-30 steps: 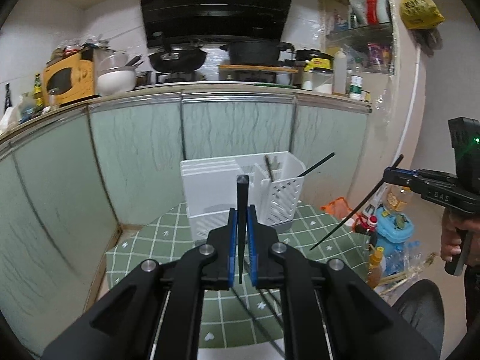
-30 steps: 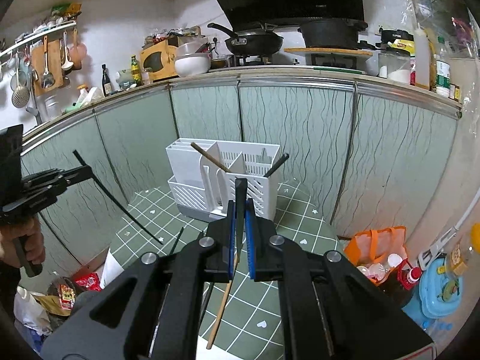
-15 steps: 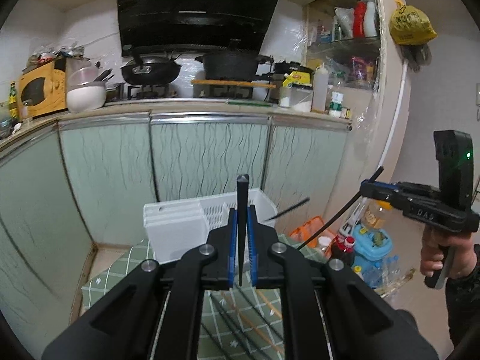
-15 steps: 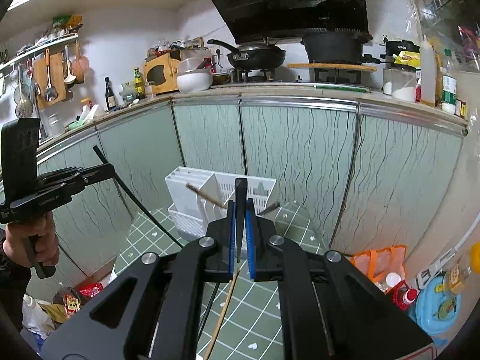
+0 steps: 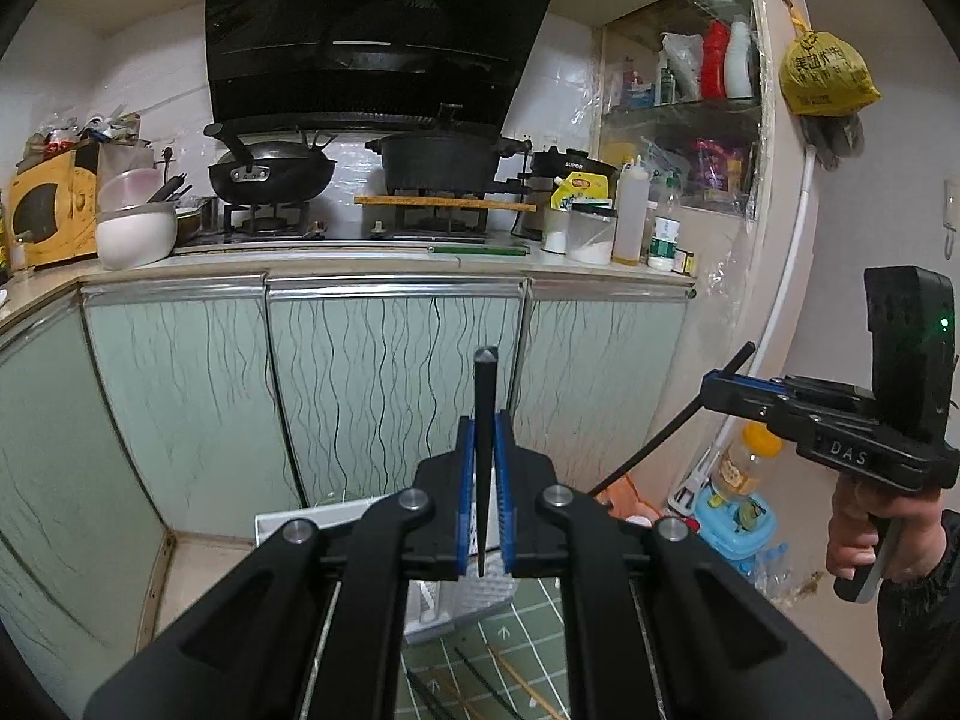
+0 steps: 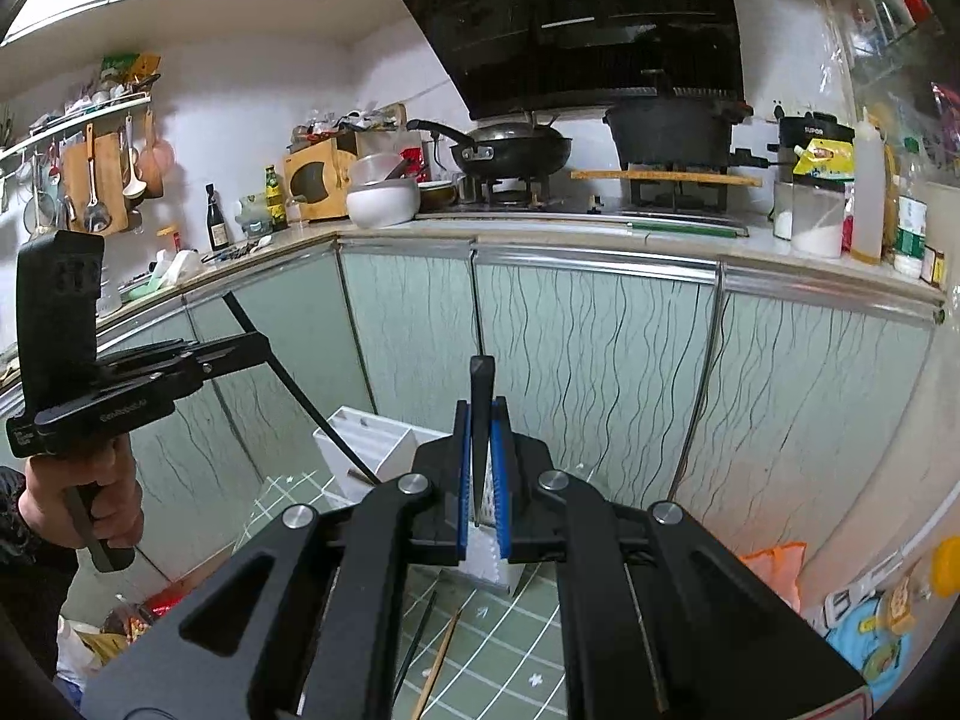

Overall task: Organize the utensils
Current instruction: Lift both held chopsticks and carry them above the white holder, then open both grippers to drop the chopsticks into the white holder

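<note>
**Both grippers lifted, one black chopstick in each**

Compared with one second before, you raised both grippers higher and tilted them upward. The white utensil holder, which then stood fully in both views, was now half hidden behind the fingers and sat low in the picture. The stove and counter filled more of each view than before.

Your left gripper was clenched on one black chopstick. The stick stood almost upright between the blue pads, with its thick end above the fingertips. In the right wrist view the same gripper showed at the left, and its chopstick slanted down toward the holder.

Your right gripper was also clenched, on a second black chopstick, again nearly upright. From the left wrist view this gripper was at the right, well apart from the holder, and its stick pointed down and to the left.

So I counted two chopsticks held, one in each gripper. On the green checked mat near you lay more sticks: at least one dark and one wooden in the right view. How many in all, I could not tell, because the gripper bodies covered them. There was one holder, at the far edge of the mat, close to the green cabinet doors.
</note>
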A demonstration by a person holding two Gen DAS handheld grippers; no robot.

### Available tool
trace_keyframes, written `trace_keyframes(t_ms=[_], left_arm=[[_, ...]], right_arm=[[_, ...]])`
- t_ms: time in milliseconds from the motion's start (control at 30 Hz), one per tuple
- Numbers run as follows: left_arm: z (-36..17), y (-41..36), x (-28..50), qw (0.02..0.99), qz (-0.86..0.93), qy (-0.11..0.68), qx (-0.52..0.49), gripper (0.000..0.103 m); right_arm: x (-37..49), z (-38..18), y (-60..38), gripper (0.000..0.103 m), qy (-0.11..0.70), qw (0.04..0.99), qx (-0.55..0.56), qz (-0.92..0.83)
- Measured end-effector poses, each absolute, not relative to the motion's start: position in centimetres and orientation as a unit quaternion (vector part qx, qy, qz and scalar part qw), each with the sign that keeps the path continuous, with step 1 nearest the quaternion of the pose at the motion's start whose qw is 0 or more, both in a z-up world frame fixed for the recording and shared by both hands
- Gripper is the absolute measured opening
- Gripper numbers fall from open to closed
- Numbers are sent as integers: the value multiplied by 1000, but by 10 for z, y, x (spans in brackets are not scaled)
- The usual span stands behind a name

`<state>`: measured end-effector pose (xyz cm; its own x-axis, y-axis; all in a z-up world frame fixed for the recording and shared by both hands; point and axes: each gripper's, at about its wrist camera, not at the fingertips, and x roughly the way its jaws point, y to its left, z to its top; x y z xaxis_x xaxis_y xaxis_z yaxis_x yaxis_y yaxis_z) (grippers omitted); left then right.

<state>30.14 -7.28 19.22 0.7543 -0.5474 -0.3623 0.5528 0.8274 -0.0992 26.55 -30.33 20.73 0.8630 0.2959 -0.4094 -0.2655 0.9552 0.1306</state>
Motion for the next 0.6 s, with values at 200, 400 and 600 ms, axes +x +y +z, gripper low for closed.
trace_keyframes(t_ms=[200, 400, 600], left_arm=[[188, -82, 326, 936, -294, 192, 7, 8], [168, -90, 347, 935, -291, 203, 5, 8], [142, -95, 364, 933, -287, 216, 8, 8]], right_arm=[[289, 197, -305, 6, 225, 963, 38, 145], [308, 174, -306, 6, 238, 959, 43, 148], [326, 150, -310, 6, 251, 955, 53, 147]])
